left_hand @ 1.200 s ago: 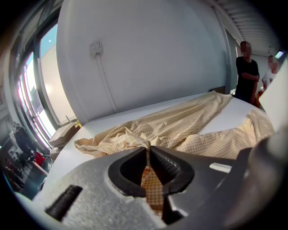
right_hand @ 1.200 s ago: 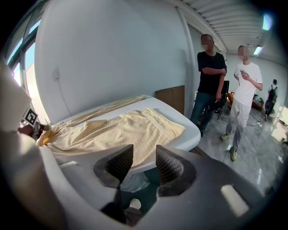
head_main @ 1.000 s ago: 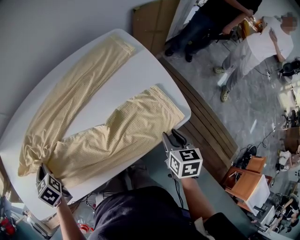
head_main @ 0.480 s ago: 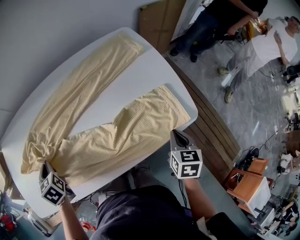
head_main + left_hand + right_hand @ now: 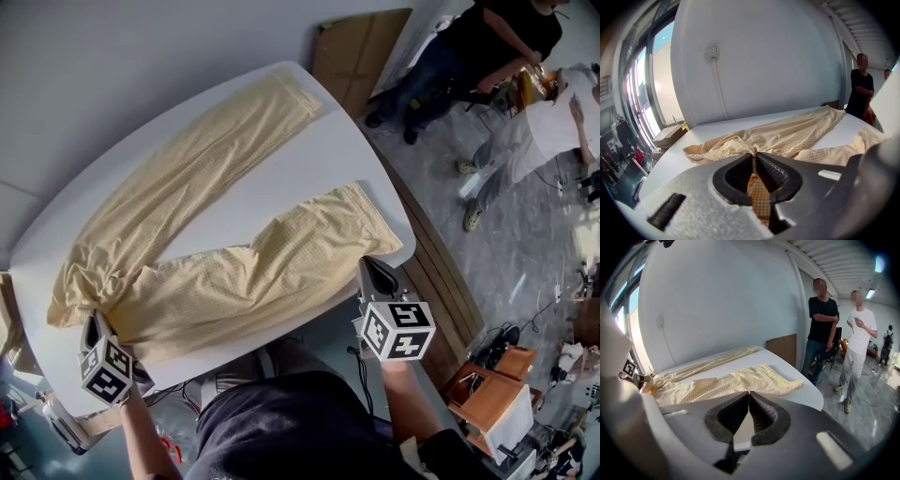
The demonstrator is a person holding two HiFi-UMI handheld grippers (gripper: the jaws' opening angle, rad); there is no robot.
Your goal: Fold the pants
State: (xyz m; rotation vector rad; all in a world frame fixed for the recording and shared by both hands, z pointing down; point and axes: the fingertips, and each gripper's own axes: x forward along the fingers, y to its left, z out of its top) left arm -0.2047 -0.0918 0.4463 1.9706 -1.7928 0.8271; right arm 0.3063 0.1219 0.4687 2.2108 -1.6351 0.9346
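While left gripper (image 5: 95,323) jaws pinch the pants (image 5: 234,272) waistband (image 5: 736,147) | right gripper (image 5: 376,266) jaws closed on nothing | near-leg hem (image 5: 370,217) just ahead of them

Ahead of my left gripper (image 5: 753,158), the pants (image 5: 797,133) are pale yellow with a fine check; table (image 5: 309,164) under them is white. Both grippers grey with black ribbed pads (image 5: 772,171), cubes (image 5: 398,328) white with black square markers. Past my right gripper (image 5: 748,397): brown cardboard (image 5: 783,348), grey glossy floor (image 5: 867,413).
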